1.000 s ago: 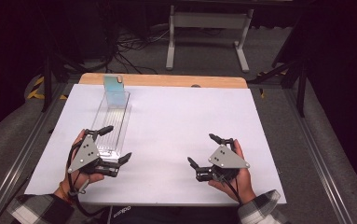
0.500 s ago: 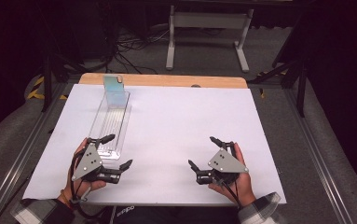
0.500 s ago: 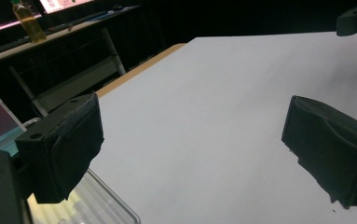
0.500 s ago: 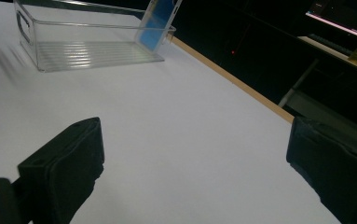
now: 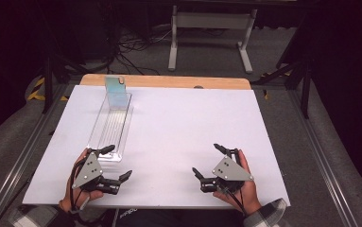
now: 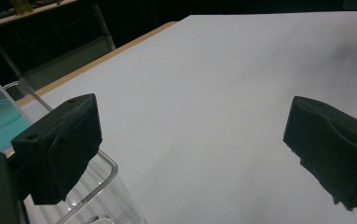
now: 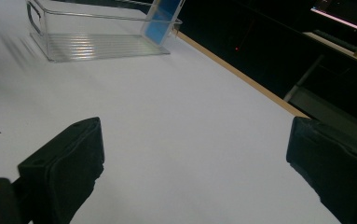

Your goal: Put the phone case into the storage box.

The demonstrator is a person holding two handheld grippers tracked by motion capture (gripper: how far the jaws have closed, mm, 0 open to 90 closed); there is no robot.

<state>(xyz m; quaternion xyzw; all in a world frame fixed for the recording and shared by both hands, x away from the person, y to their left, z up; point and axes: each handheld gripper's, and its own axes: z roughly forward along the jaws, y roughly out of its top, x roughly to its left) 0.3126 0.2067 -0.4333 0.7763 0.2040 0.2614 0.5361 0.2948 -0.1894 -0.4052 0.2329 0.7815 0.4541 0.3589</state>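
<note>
Clear plastic is what the long, narrow open tray (image 5: 111,126) is made of, and it is being seen lying on the left part of the white-covered desk (image 5: 193,127), its long axis running from the person's side away toward the far edge. A small blue-green translucent card (image 5: 115,87) is being held upright at its far end. The tray's near end is being flanked by the left gripper (image 5: 115,163), whose jaws are spread wide apart and empty, one just touching or overhanging the rim. The right gripper (image 5: 208,161), jaws likewise being held wide apart and empty, is being kept well apart, so the left is judged nearer.
</note>
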